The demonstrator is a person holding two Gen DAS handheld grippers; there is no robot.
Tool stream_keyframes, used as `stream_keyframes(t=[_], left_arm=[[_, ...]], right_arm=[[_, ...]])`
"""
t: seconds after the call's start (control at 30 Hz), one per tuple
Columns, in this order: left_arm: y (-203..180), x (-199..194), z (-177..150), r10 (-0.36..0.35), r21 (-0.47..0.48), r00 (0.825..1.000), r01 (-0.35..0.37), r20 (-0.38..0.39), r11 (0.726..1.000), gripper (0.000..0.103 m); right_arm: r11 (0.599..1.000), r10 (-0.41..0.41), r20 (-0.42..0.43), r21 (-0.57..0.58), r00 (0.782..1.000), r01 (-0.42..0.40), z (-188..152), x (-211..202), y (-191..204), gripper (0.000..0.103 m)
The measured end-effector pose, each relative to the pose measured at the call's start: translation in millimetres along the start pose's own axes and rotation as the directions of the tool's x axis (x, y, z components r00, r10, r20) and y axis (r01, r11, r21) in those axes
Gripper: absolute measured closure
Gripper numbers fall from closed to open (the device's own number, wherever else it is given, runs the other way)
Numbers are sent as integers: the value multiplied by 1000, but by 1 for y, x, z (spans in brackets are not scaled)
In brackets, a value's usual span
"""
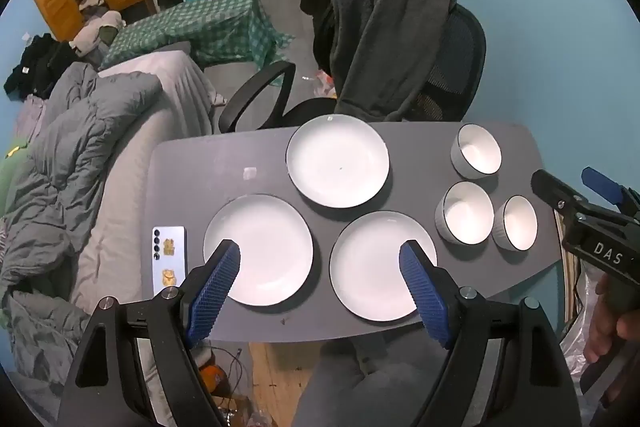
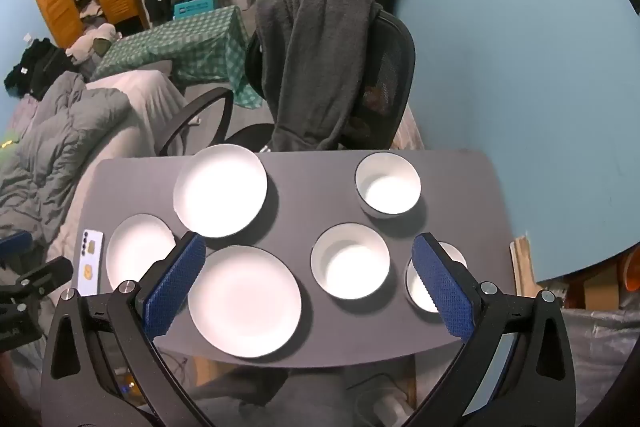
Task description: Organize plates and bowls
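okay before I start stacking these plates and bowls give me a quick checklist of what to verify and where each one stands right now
1. Left gripper open, nothing held: ok.
2. Right gripper open, nothing held: ok.
3. Three plates lie apart, unstacked, near plate within the table edge: ok.
4. Three bowls upright and look empty, far bowl included: ok.
5. Phone lies beside the left plate, close enough to get bumped: not ok.
6. Plate rims free of chips: cannot tell.

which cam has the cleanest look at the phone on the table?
Left wrist. The phone lies fully visible, back up, beside the near-left plate. In the right wrist view it is smaller, near the frame's left side, its near end cut off by the right gripper.
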State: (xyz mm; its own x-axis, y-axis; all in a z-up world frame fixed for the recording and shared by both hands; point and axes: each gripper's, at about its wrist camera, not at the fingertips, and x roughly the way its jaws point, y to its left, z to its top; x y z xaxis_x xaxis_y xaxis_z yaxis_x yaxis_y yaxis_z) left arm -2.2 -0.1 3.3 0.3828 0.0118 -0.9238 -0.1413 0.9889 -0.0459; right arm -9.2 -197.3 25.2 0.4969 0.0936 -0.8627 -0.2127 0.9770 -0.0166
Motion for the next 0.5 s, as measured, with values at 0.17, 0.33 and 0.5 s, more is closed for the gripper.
stream_keyframes(t=[0.17, 0.33, 0.5], left_arm=[[-8, -3, 0, -4, 20, 1000, 4, -9, 1000, 20], [-14, -2, 4, 1, 25, 1000, -1, 7, 1000, 20], [-16, -3, 3, -3, 22, 1000, 3, 8, 1000, 20]], right_arm=[[1000, 1, 1, 2, 1000, -1, -1, -1, -1, 2], [1000, -6, 2, -2, 1000, 6, -1, 0, -2, 2], [1000, -7, -2, -1, 1000, 7, -3, -2, -5, 2]])
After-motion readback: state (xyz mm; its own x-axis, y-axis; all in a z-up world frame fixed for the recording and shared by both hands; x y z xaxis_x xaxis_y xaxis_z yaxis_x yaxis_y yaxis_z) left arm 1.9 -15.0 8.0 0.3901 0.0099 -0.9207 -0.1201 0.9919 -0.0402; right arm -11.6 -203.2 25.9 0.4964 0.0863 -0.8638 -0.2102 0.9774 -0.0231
